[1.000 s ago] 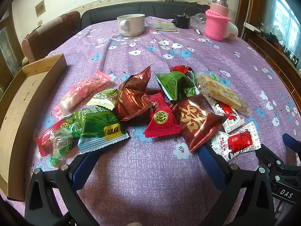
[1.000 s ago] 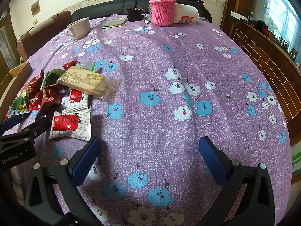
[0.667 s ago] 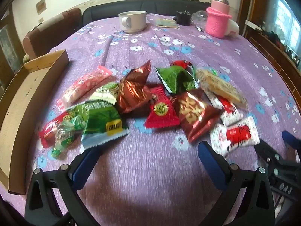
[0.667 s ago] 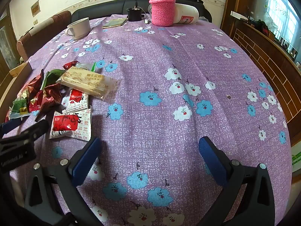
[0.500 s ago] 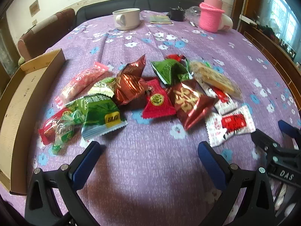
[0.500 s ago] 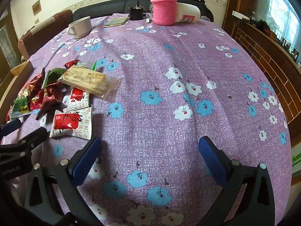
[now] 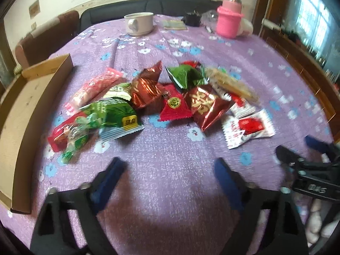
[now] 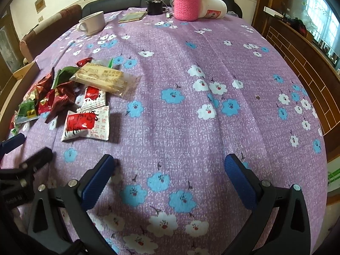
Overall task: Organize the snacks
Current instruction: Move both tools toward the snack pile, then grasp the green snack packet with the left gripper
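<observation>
A pile of wrapped snacks lies on the purple flowered tablecloth: a green packet (image 7: 115,114), a dark red foil packet (image 7: 205,105), a red triangular packet (image 7: 174,106), a white-and-red packet (image 7: 248,127) and a clear cracker pack (image 8: 104,78). A shallow cardboard box (image 7: 23,114) lies at the left. My left gripper (image 7: 170,167) is open and empty, just in front of the pile. My right gripper (image 8: 170,165) is open and empty over bare cloth, right of the white-and-red packet (image 8: 86,124).
A white mug (image 7: 139,23), a pink-sleeved flask (image 7: 229,21), a small black item (image 7: 192,20) and a flat booklet (image 7: 173,24) stand at the table's far end. A sofa runs behind. A wooden ledge (image 8: 308,48) borders the right side.
My left gripper has drawn back from the snack pile, so the packets sit farther ahead of its fingers. My right gripper has shifted slightly; both stay open.
</observation>
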The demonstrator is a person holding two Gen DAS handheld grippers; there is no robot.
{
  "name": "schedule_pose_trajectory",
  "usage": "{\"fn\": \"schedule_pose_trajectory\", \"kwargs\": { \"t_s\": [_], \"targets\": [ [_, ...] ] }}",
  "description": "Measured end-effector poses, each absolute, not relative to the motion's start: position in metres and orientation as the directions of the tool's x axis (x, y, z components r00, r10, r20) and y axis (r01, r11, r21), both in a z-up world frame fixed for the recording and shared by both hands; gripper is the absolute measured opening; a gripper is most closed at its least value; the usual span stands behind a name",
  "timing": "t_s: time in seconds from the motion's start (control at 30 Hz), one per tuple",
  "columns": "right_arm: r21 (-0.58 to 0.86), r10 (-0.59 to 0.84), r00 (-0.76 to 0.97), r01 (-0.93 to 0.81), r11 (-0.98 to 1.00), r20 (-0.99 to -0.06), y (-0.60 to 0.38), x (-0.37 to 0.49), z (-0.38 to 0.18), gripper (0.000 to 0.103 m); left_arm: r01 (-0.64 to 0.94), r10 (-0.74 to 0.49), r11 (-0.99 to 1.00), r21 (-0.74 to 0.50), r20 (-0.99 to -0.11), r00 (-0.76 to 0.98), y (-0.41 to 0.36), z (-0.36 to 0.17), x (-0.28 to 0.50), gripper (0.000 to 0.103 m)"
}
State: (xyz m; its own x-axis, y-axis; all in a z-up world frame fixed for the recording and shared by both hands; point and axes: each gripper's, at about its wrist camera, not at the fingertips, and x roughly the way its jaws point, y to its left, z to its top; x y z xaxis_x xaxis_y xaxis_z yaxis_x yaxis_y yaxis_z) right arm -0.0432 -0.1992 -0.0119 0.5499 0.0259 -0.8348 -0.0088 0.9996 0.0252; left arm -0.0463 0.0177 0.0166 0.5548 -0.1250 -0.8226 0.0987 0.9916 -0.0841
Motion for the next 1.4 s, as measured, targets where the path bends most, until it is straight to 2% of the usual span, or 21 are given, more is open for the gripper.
{"fn": "schedule_pose_trajectory", "kwargs": {
  "t_s": [0.03, 0.13, 0.2, 0.23, 0.27, 0.37, 0.43, 0.57, 0.63, 0.7, 0.73, 0.83, 0.87, 0.93, 1.03, 1.1, 1.23, 1.3, 1.4],
  "targets": [
    [0.031, 0.029, 0.553, -0.005, 1.000, -0.833, -0.200, -0.045, -0.011, 0.103, 0.101, -0.160, 0.987, -0.125, -0.815, 0.556, 0.025, 0.023, -0.048, 0.073],
    [0.069, 0.046, 0.591, 0.016, 0.997, -0.805, -0.207, -0.057, -0.004, 0.100, 0.095, -0.192, 0.980, -0.173, -0.732, 0.653, 0.052, 0.054, -0.070, 0.072],
    [0.084, 0.051, 0.659, 0.019, 0.996, -0.750, -0.211, -0.074, 0.013, 0.098, 0.081, -0.153, 0.986, -0.144, -0.617, 0.772, 0.076, 0.089, -0.098, 0.072],
    [0.082, 0.050, 0.682, 0.015, 0.997, -0.730, -0.211, -0.081, 0.019, 0.098, 0.073, -0.138, 0.988, -0.134, -0.580, 0.803, 0.083, 0.100, -0.106, 0.074],
    [0.075, 0.048, 0.729, 0.004, 0.997, -0.682, -0.209, -0.093, 0.032, 0.098, 0.067, -0.128, 0.989, -0.132, -0.536, 0.834, 0.094, 0.114, -0.115, 0.084],
    [0.084, 0.090, 0.833, -0.052, 0.995, -0.545, -0.204, -0.117, 0.059, 0.099, 0.064, -0.132, 0.984, -0.164, -0.447, 0.885, 0.125, 0.139, -0.129, 0.087],
    [0.095, 0.127, 0.844, -0.090, 0.991, -0.522, -0.199, -0.112, 0.069, 0.099, 0.030, -0.121, 0.981, -0.193, -0.475, 0.872, 0.145, 0.141, -0.121, 0.087],
    [0.136, 0.228, 0.762, -0.183, 0.974, -0.606, -0.172, -0.083, 0.071, 0.098, -0.034, -0.123, 0.962, -0.272, -0.541, 0.832, 0.174, 0.122, -0.104, 0.087],
    [0.157, 0.283, 0.707, -0.240, 0.958, -0.648, -0.152, -0.066, 0.063, 0.094, -0.023, -0.153, 0.957, -0.291, -0.568, 0.809, 0.175, 0.109, -0.098, 0.087],
    [0.154, 0.307, 0.674, -0.279, 0.948, -0.672, -0.137, -0.060, 0.054, 0.085, 0.000, -0.168, 0.962, -0.272, -0.595, 0.786, 0.169, 0.095, -0.098, 0.085],
    [0.156, 0.325, 0.654, -0.305, 0.940, -0.683, -0.126, -0.053, 0.050, 0.085, 0.014, -0.171, 0.968, -0.252, -0.615, 0.770, 0.164, 0.089, -0.094, 0.085],
    [0.202, 0.382, 0.611, -0.345, 0.917, -0.693, -0.110, -0.045, 0.040, 0.081, 0.085, -0.208, 0.972, -0.218, -0.635, 0.744, 0.148, 0.082, -0.088, 0.074],
    [0.222, 0.400, 0.598, -0.351, 0.910, -0.694, -0.106, -0.039, 0.038, 0.078, 0.110, -0.219, 0.972, -0.206, -0.636, 0.740, 0.143, 0.082, -0.085, 0.067],
    [0.248, 0.417, 0.581, -0.350, 0.903, -0.699, -0.101, -0.027, 0.037, 0.072, 0.143, -0.229, 0.973, -0.183, -0.640, 0.733, 0.135, 0.082, -0.080, 0.064],
    [0.244, 0.400, 0.560, -0.334, 0.911, -0.725, -0.091, -0.006, 0.028, 0.064, 0.200, -0.246, 0.969, -0.144, -0.643, 0.725, 0.123, 0.080, -0.072, 0.064],
    [0.244, 0.394, 0.547, -0.327, 0.913, -0.739, -0.088, -0.001, 0.025, 0.054, 0.243, -0.256, 0.964, -0.113, -0.654, 0.712, 0.115, 0.077, -0.065, 0.064],
    [0.242, 0.397, 0.536, -0.337, 0.910, -0.745, -0.084, 0.004, 0.013, 0.047, 0.297, -0.254, 0.953, -0.065, -0.704, 0.663, 0.099, 0.063, -0.045, 0.065],
    [0.257, 0.409, 0.523, -0.340, 0.905, -0.748, -0.085, 0.006, 0.010, 0.030, 0.317, -0.249, 0.947, -0.046, -0.727, 0.640, 0.090, 0.056, -0.034, 0.065],
    [0.305, 0.448, 0.511, -0.342, 0.889, -0.733, -0.090, 0.008, 0.005, 0.025, 0.345, -0.251, 0.938, -0.036, -0.756, 0.605, 0.079, 0.045, -0.016, 0.065]
  ]
}}
